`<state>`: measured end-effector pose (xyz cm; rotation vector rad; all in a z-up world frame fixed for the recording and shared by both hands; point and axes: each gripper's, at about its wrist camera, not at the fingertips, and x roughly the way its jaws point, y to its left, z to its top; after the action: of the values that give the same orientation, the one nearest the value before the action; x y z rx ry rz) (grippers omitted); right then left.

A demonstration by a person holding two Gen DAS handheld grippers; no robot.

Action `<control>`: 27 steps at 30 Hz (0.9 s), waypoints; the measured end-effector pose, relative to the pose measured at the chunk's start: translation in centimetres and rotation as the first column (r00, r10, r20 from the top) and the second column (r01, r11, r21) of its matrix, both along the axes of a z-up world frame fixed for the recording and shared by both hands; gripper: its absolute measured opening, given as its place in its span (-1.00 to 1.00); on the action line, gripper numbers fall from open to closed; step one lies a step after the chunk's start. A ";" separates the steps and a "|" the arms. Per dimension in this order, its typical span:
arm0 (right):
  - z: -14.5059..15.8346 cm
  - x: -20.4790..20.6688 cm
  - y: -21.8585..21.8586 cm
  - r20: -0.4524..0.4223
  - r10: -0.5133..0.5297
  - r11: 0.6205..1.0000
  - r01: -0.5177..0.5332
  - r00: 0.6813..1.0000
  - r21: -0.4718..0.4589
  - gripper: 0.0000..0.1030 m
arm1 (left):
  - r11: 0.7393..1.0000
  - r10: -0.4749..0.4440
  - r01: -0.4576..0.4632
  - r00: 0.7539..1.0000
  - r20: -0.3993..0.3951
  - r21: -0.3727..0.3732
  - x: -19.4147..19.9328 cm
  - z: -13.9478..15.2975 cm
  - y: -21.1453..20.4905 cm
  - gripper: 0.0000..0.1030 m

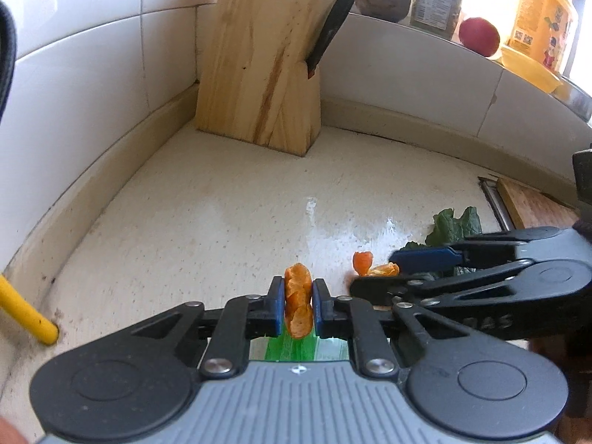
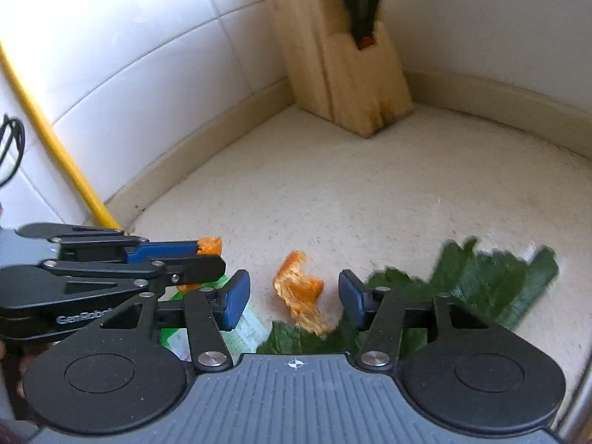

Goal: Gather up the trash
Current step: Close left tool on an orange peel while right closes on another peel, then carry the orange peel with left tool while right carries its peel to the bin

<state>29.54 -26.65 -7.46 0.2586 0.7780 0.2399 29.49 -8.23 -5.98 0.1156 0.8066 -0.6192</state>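
My left gripper (image 1: 298, 305) is shut on a piece of orange peel (image 1: 298, 305), held above a green wrapper (image 1: 292, 347). From the right wrist view the same gripper (image 2: 207, 255) comes in from the left with the peel (image 2: 210, 246) at its tips. My right gripper (image 2: 292, 298) is open, its blue pads on either side of a second orange peel (image 2: 301, 292) lying on the pale countertop (image 2: 351, 192). Green leaves (image 2: 492, 281) lie under and to the right of it. In the left wrist view the right gripper (image 1: 373, 272) reaches in from the right over that peel (image 1: 373, 266) and the leaves (image 1: 457, 224).
A wooden knife block (image 1: 259, 70) stands in the tiled corner. A yellow rod (image 2: 51, 140) leans on the left wall. On the ledge at the back right sit jars (image 1: 436, 0), a red apple (image 1: 479, 35) and a yellow bottle (image 1: 540, 26). A wooden board (image 1: 532, 207) lies at the right.
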 end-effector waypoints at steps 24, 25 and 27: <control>3.1 -3.6 1.8 0.064 0.009 0.995 -0.002 0.998 -0.098 -0.56 | 0.998 0.058 -0.057 0.998 0.036 -0.024 -2.8 1.9 2.2 -0.72; 3.3 -3.7 2.0 0.067 0.013 0.995 -0.006 0.998 -0.100 -0.56 | 0.998 0.062 -0.061 0.997 0.040 -0.027 -3.0 2.0 2.4 -0.72; 3.6 -4.0 2.4 0.072 0.022 0.995 -0.014 0.997 -0.102 -0.56 | 0.997 0.067 -0.065 0.997 0.046 -0.032 -3.4 2.2 2.8 -0.72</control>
<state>25.54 -24.28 -3.89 0.1459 0.7182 0.2249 26.13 -5.48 -3.75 0.0754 0.7527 -0.5639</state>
